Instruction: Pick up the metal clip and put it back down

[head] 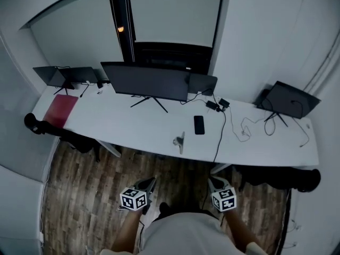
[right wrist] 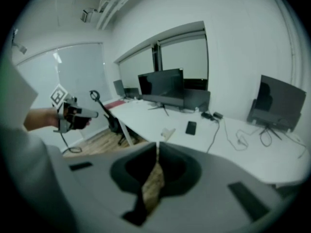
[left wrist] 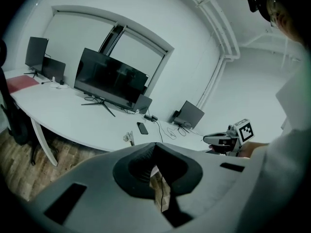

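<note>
The small silvery metal clip lies on the long white tabletop, close to its front edge, with neither claw touching it. Just beyond it lies a flat black phone, and a thin black cable runs past the phone and over the front edge. Farther back stands a wide black monitor on a splayed stand, and a dark red flat mat lies at the tabletop's left end. The only print that can be made out is the black-and-white square marker pattern on each claw's cube; no words can be read. The head view alone shows both claws at once, low over the wood-plank floor and well short of the tabletop: the left claw and the right claw. The left gripper view shows its own jaws pressed together with nothing between them, and the right claw gripped in a hand off to the side. The right gripper view likewise shows its jaws closed and empty, and the left claw in the other hand.
</note>
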Demonstrator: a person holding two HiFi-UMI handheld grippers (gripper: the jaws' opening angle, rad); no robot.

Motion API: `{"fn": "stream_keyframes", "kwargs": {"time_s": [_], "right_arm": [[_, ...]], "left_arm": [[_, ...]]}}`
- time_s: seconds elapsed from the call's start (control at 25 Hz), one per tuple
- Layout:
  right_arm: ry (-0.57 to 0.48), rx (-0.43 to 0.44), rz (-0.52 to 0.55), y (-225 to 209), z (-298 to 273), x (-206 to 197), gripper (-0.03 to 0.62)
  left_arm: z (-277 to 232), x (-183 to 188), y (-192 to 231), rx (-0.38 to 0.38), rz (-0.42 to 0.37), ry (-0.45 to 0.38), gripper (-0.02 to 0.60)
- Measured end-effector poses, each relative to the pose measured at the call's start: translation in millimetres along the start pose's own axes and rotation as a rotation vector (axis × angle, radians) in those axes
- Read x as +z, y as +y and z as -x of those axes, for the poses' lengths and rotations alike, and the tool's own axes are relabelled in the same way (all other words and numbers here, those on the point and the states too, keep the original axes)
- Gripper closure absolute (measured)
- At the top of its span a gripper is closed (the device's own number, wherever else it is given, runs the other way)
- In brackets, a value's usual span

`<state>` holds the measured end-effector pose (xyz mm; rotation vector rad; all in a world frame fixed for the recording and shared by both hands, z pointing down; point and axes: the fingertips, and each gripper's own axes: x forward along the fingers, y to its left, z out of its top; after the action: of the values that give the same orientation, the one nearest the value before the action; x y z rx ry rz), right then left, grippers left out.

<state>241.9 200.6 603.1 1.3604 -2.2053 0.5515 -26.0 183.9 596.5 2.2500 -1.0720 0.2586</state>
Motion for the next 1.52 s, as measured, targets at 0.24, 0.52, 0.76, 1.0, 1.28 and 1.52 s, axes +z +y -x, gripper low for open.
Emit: {"fn": "stream_keyframes", "kwargs": {"time_s": [0.24, 0.52, 0.76, 1.0, 1.28, 1.52], "right_arm": [[-0.022, 0.064, 0.047, -24.4, 15.1, 18.7, 0.557], [-0.053, 0.100, 0.091, -35.6, 24.0, 30.8, 0.559], [-0.077, 0.110, 0.118, -38.9, 26.5, 36.9, 0.559], [-0.106, 0.116, 0.149, -34.5, 28.0, 40.3, 0.559], [-0.108, 0.102, 0.126, -40.4, 24.0, 38.8, 0.559], [-0.106, 0.087, 0.109, -41.8, 22.1, 38.2, 0.559]], "left_arm": [[0.4, 9.5, -23.7, 0.049, 0.023, -0.078, 0.549], [5.3, 23.0, -49.2, 0.097, -0.058, -0.114, 0.549], [11.9, 29.2, -59.4, 0.105, -0.073, -0.128, 0.549], [13.1, 26.7, -58.4, 0.109, -0.051, -0.137, 0.549], [7.8, 26.0, -56.5, 0.098, -0.037, -0.139, 0.549], [6.2, 30.5, -52.5, 0.088, -0.034, -0.139, 0.549]]}}
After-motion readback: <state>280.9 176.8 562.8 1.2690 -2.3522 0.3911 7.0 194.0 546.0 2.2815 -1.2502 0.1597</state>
